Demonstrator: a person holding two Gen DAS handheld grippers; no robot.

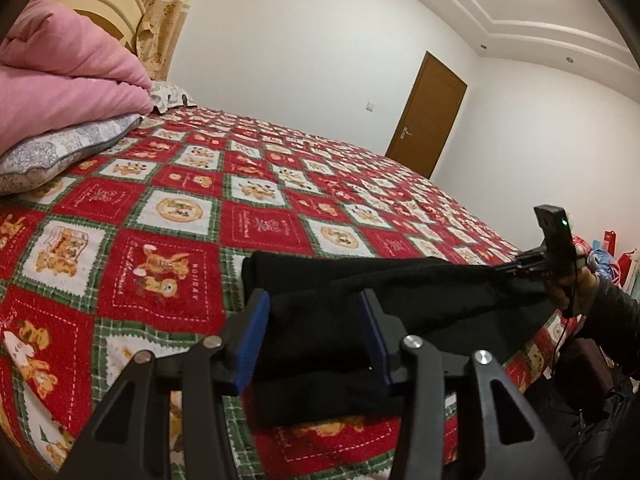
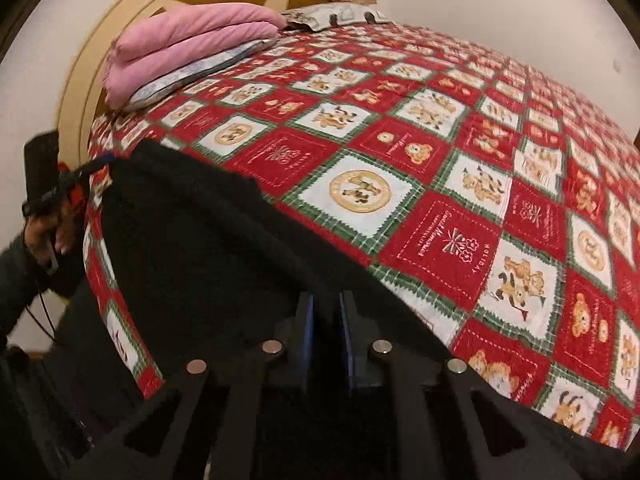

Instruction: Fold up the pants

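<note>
Black pants (image 1: 400, 296) lie along the near edge of the bed, also seen in the right wrist view (image 2: 192, 232). My left gripper (image 1: 316, 320) is open, its blue-padded fingers (image 1: 250, 344) apart, with black cloth lying between them. My right gripper (image 2: 326, 312) is shut on the pants' cloth, with blue pads nearly together. The right gripper also shows in the left wrist view (image 1: 516, 266), gripping the pants' far end and lifting it slightly. The left gripper appears in the right wrist view (image 2: 94, 166) at the pants' other end.
The bed carries a red, green and white patchwork quilt (image 1: 168, 208). A folded pink blanket (image 1: 64, 76) sits on grey pillows (image 1: 52, 152) at the headboard (image 2: 120, 12). A brown door (image 1: 428, 116) stands in the far wall. Bags and clutter (image 1: 612, 256) lie beside the bed.
</note>
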